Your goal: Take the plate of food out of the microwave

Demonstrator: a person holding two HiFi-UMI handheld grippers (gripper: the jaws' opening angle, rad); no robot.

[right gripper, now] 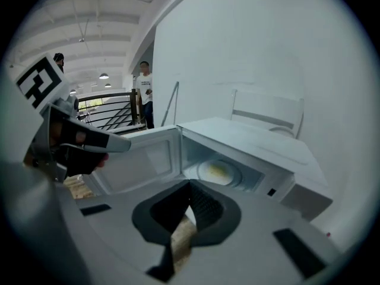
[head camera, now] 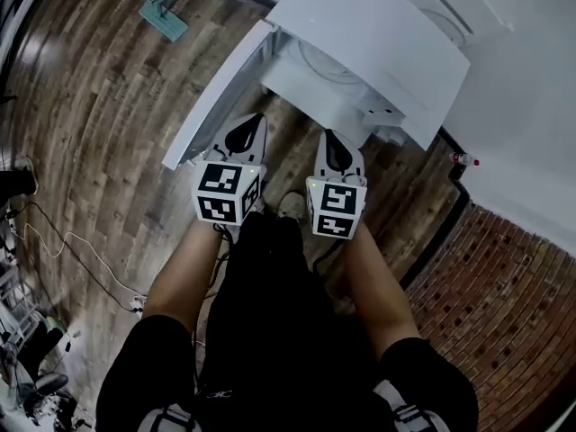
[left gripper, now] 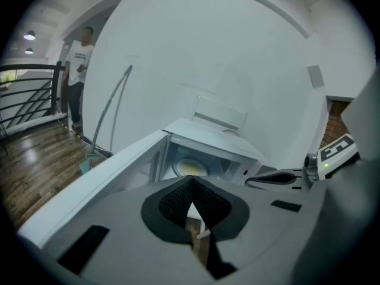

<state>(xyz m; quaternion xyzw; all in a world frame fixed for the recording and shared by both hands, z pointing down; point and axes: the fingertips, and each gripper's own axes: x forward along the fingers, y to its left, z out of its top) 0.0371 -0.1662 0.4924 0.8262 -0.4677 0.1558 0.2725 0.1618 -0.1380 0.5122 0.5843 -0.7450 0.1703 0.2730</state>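
Both closed, left tongs (left gripper: 192,186), right tongs (right gripper: 190,186), plate (right gripper: 218,171) ahead, inside microwave (right gripper: 255,138)

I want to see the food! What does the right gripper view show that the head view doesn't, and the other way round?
Only the right gripper view: the yellow food on the plate inside the microwave, and a person standing far back by a railing. Only the head view: the holder's legs, the right gripper's marker cube, and cables on the wooden floor. Both: the white microwave with its door open, and the left gripper.
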